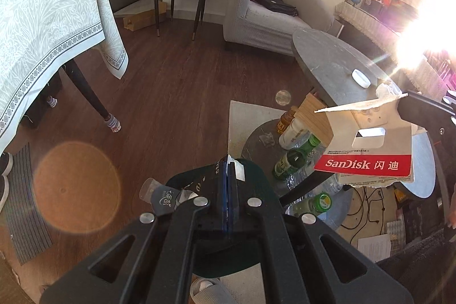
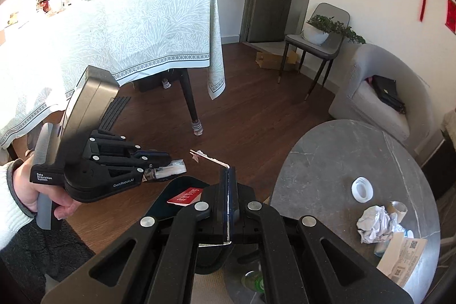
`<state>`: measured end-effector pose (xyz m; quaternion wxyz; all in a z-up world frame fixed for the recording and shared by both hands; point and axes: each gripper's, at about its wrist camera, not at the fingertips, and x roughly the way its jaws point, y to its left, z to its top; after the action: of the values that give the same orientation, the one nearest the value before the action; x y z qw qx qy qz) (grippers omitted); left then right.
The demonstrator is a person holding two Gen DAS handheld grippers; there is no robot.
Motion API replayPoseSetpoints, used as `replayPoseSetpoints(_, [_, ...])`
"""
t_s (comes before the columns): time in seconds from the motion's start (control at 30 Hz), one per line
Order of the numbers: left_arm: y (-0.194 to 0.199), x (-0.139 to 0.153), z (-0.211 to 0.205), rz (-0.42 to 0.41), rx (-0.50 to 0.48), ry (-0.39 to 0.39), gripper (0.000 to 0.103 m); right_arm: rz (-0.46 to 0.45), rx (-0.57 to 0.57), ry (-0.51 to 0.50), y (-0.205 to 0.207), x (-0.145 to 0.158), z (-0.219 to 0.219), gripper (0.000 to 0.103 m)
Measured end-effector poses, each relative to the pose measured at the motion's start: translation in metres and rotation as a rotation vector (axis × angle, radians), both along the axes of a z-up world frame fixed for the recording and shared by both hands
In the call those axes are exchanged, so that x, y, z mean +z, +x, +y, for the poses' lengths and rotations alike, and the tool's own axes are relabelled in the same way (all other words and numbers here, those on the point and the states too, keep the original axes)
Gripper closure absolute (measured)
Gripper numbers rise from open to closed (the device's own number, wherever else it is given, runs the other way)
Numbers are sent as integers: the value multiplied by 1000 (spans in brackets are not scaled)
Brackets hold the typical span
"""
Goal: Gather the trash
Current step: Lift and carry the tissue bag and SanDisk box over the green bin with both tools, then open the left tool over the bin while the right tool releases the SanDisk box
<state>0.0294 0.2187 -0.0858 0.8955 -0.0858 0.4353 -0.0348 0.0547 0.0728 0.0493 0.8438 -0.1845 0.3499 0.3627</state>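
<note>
Trash is gripped in both tools, and both hang beside the round grey worktop (image 2: 350, 150), off its near-left edge in the right wrist view.

The right tool (image 2: 228, 175) is clenched on a torn SanDisk card packaging (image 1: 367, 150). In its own view the card shows edge-on as a thin pale line pinched between the pads, with a bent strip rising past the tips and the red printed band sticking out to the left of the jaws. From the left wrist view the card hangs flat and tilted in front of the worktop, red band lowest, with a cut-out window in its middle.

The left tool (image 1: 229, 170) is shut on a clear plastic wrapper (image 2: 173, 169). The wrapper juts out beyond the fingertips, away from the left hand (image 2: 37, 190) that grips the handle, and points toward the worktop without reaching it. The wrapper and the card's bent strip are near each other but apart.

A dark green round container (image 2: 173, 198) lies below both tools, just off the worktop's edge. It is too hidden by the jaws to say more of it.

On the worktop itself, well apart from either tool, lie a white ring (image 2: 362, 188), a crumpled paper (image 2: 376, 221), a cardboard tube (image 2: 397, 208) and a printed slip (image 2: 404, 255). Under the worktop, green bottles (image 1: 293, 161) lie on a lower shelf.
</note>
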Motion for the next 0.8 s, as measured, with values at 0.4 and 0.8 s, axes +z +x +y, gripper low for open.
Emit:
replayPoseSetpoints(0.4, [7,-55,-4,164,-42,-31,103,95,-13,-67,9,-36,21,103])
replayPoseSetpoints(0.8, [4,-58,4,151,-47,-11,100,140,-8,-98,13,-57,34,103])
